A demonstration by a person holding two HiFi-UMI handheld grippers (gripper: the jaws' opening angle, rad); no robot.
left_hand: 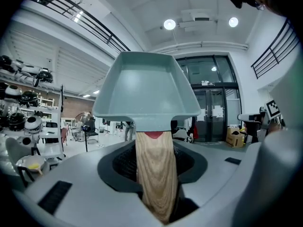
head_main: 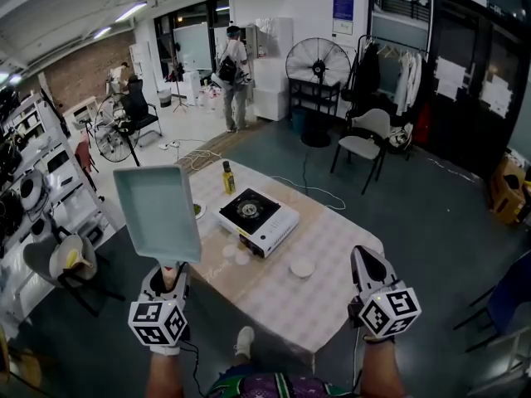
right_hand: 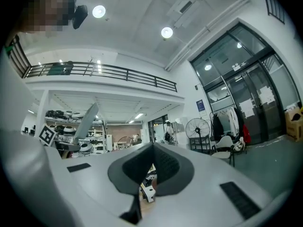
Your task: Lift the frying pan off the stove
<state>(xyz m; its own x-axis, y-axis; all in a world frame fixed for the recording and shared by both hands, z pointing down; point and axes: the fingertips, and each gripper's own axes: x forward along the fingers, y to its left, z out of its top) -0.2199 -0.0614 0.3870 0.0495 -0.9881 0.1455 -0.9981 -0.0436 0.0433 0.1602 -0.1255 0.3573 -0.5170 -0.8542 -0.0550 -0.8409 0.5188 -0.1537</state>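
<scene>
My left gripper [head_main: 170, 276] is shut on the wooden handle [left_hand: 155, 174] of a pale teal rectangular frying pan [head_main: 158, 214]. The pan is held up in the air, left of the table and well apart from the stove, its tray [left_hand: 147, 91] tilted upward ahead of the jaws. The white single-burner stove [head_main: 257, 216] stands on the table with nothing on its black burner. My right gripper [head_main: 365, 255] hovers over the table's right corner, shut and empty, its jaws meeting at a point [right_hand: 152, 148]. The pan [right_hand: 87, 122] shows edge-on in the right gripper view.
The table [head_main: 332, 247] has a checked cloth. On it stand an oil bottle [head_main: 227, 177], a small green bowl [head_main: 199, 210] and small white dishes [head_main: 302, 269]. Shelves [head_main: 33, 189] run along the left. A chair [head_main: 365, 139] and a fan [head_main: 318, 65] stand behind; a person [head_main: 235, 73] is far back.
</scene>
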